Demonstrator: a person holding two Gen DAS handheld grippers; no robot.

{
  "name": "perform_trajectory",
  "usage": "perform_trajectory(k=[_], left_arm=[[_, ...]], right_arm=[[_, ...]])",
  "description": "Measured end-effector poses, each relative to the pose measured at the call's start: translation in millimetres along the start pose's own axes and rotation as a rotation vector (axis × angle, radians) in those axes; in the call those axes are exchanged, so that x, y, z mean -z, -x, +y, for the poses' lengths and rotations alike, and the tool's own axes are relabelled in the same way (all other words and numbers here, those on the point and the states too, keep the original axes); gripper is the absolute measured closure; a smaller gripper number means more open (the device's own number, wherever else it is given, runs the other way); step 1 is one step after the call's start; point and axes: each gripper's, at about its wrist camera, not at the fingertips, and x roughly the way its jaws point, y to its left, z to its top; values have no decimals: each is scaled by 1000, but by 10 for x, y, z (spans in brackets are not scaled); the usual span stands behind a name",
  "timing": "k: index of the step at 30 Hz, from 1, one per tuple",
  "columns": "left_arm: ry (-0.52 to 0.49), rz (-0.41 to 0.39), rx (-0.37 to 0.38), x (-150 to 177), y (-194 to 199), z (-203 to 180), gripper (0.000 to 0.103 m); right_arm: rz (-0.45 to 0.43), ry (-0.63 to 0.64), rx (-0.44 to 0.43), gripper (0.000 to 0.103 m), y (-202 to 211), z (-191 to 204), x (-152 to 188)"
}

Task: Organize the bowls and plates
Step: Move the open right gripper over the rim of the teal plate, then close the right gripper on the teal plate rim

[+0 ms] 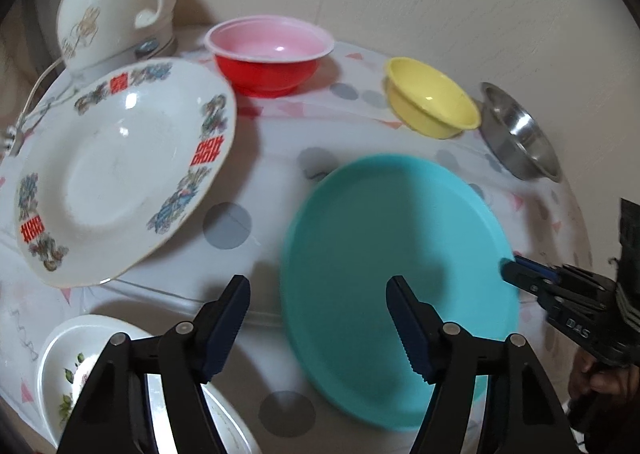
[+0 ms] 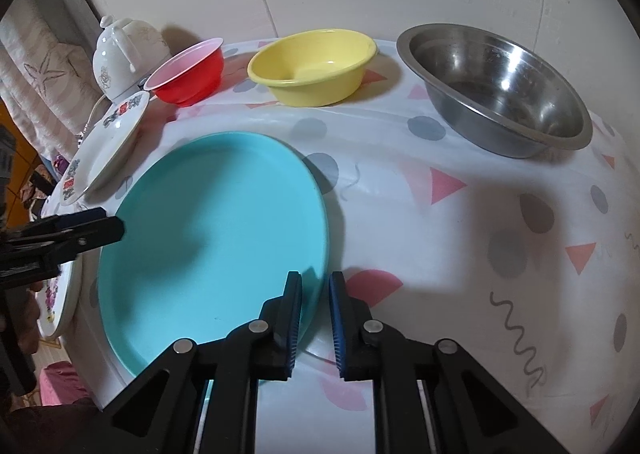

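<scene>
Pinching the near rim of the turquoise plate with our right gripper, we hold our left gripper released above its other edge. The plate lies on the tablecloth; next, we judge, comes lifting it toward the patterned plate.

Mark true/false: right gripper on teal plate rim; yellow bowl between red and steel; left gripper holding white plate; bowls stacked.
1. The right gripper is closed on the teal plate rim. True.
2. The yellow bowl sits between the red bowl and the steel bowl. True.
3. The left gripper holds the white plate. False: it is open and holds nothing.
4. These three bowls are stacked. False: each stands apart on the table.
</scene>
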Motion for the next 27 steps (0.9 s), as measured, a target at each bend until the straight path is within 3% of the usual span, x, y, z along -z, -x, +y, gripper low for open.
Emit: perform_trajectory(k=[5, 12, 22, 27], left_arm=[[-30, 34, 31, 24, -79, -52, 36], [-32, 6, 32, 33, -22, -173, 38], [-143, 12, 86, 52, -15, -586, 38], [-154, 42, 74, 60, -121, -688, 38]], right_arm=[[0, 0, -16, 89, -14, -19, -22], [0, -3, -9, 88, 15, -61, -17], [-41, -156, 15, 88, 297, -476, 137], [-29, -174, 34, 87, 335, -553, 205]])
